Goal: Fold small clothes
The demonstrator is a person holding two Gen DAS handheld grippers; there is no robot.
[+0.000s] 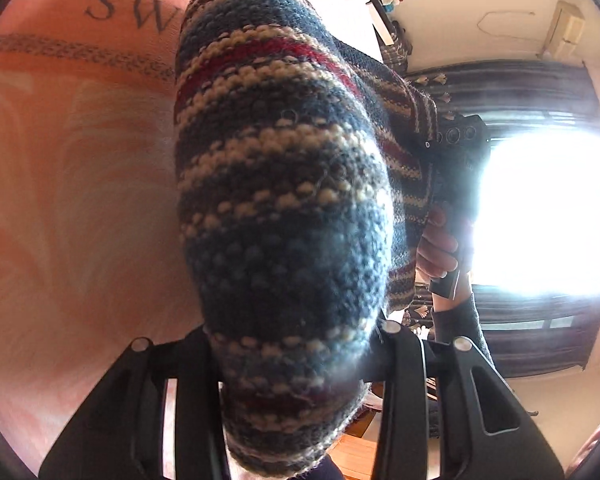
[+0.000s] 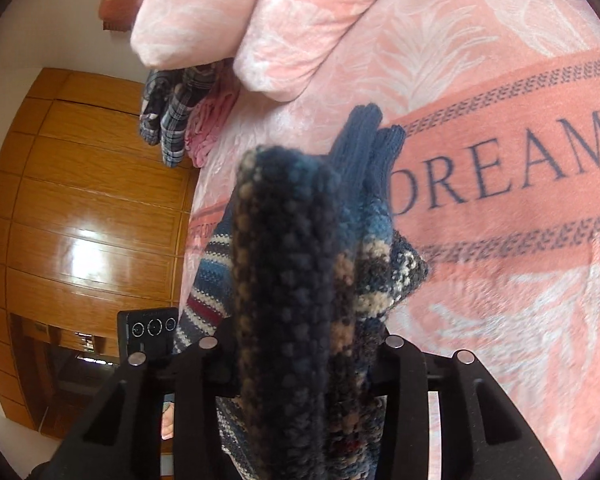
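A small striped knit sweater (image 1: 284, 200), in blue, cream and red wool, hangs in the air between both grippers above a pink blanket (image 1: 72, 184). My left gripper (image 1: 296, 392) is shut on one bunched edge of it; the wool fills the gap between the black fingers. My right gripper (image 2: 300, 380) is shut on another thick fold of the same sweater (image 2: 288, 280), whose blue ribbed cuffs (image 2: 368, 148) stick up beyond. In the left wrist view the other gripper's body (image 1: 458, 136) and the hand (image 1: 440, 248) holding it show behind the sweater.
The pink blanket (image 2: 480, 80) with dark lettering covers the bed. Pink pillows (image 2: 228, 12) lie at its head, with a plaid garment (image 2: 172, 112) and a pink cloth (image 2: 210, 128) beside them. A wooden wardrobe (image 2: 80, 200) stands left; a bright window (image 1: 540, 208) glares right.
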